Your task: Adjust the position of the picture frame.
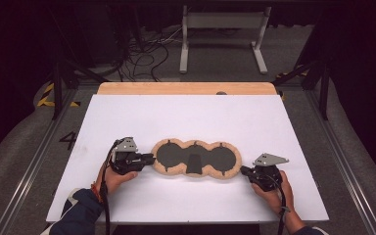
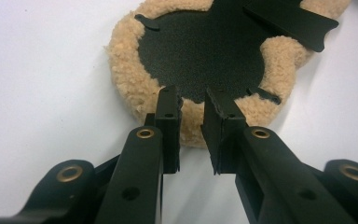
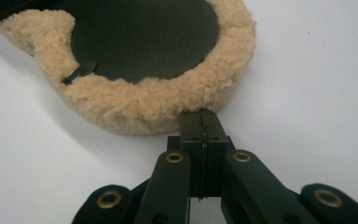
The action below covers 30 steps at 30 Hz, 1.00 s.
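So, fleece pad (image 1: 196, 158) with three joined black rounds and a tan woolly rim lies flat on the white table (image 1: 191, 117), near the person's edge, between both grippers; left gripper (image 1: 147, 159) sits at the pad's left end, jaws spread a little and straddling the fleece rim (image 2: 191, 126), pads seemingly not pressing, though contact is hard to judge; right gripper (image 1: 243, 170) sits at the pad's right end, jaws pressed together on nothing, tips just beside the fleece edge (image 3: 158, 105), maybe touching it; black tab (image 1: 194, 164) lies across the middle round; both hands low on the table.
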Each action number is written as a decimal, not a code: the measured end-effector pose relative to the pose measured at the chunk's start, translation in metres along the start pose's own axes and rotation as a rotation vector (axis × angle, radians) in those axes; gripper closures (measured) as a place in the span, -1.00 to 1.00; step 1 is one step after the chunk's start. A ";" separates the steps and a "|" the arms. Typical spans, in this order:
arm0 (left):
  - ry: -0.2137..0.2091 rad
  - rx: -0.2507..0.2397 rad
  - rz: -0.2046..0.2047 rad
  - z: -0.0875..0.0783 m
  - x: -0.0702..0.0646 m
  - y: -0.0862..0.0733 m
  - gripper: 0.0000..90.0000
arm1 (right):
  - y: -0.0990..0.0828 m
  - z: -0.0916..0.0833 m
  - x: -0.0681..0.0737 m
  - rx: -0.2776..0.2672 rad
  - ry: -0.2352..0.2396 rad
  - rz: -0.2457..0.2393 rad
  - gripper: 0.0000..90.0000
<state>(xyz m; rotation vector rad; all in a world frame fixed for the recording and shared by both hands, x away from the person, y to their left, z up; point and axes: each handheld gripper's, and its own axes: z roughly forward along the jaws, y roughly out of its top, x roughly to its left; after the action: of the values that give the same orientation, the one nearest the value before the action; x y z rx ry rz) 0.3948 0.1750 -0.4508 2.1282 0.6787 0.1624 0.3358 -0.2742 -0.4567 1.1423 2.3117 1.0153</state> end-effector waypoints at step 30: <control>0.137 -0.073 0.040 -0.038 -0.011 -0.030 0.57 | 0.001 -0.015 -0.004 -0.029 0.026 -0.006 0.99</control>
<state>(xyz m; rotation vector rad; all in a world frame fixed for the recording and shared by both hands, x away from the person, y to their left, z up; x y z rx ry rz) 0.3593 0.2106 -0.4495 2.0748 0.6987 0.3530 0.3291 -0.2836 -0.4458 1.1168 2.3112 1.0642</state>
